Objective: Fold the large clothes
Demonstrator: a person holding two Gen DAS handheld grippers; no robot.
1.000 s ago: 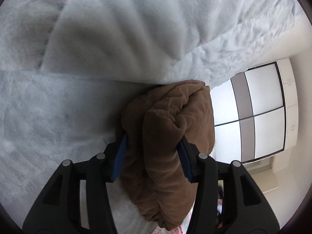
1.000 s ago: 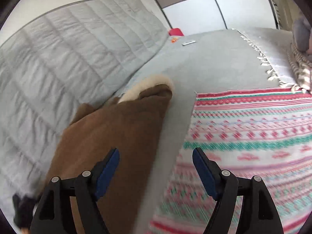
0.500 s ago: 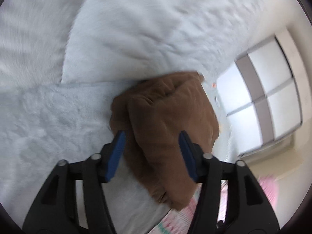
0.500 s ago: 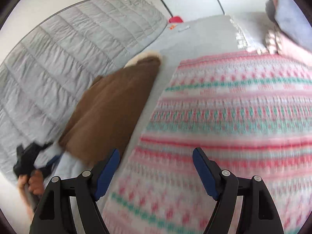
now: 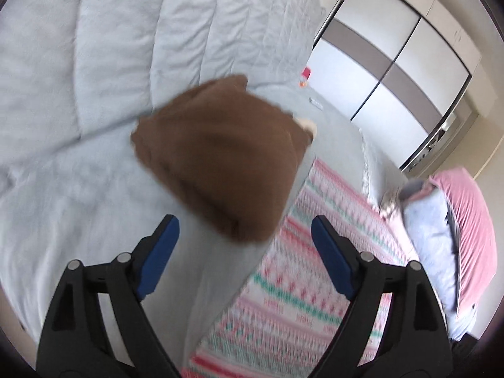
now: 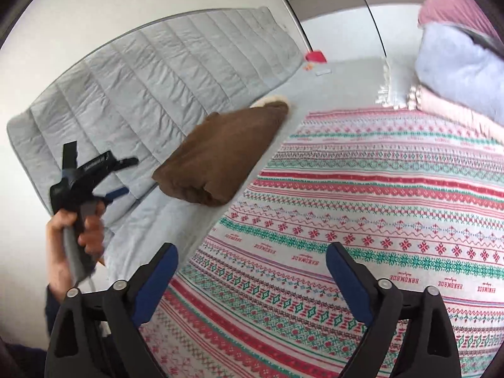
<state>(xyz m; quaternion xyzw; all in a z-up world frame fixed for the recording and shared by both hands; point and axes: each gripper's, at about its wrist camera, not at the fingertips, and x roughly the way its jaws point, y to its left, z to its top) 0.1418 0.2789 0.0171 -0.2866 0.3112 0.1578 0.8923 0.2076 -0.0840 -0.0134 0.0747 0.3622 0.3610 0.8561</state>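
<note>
Brown garment (image 5: 220, 160) lies folded on the grey bed (image 5: 78, 204) (beside a patterned blanket (image 6: 378, 220)); left tongs (image 5: 245, 245) and right tongs (image 6: 252, 271) gape wide, empty.

A bright, daylit bedroom. A grey quilted headboard (image 6: 163, 75) stands against a plain white wall (image 6: 94, 3), left of the fingers. Ahead of them lies a grey bed surface (image 6: 340, 88). Beyond it, past the fingertips, stands a wardrobe (image 5: 400, 47) with pale panels and a taupe band.
</note>
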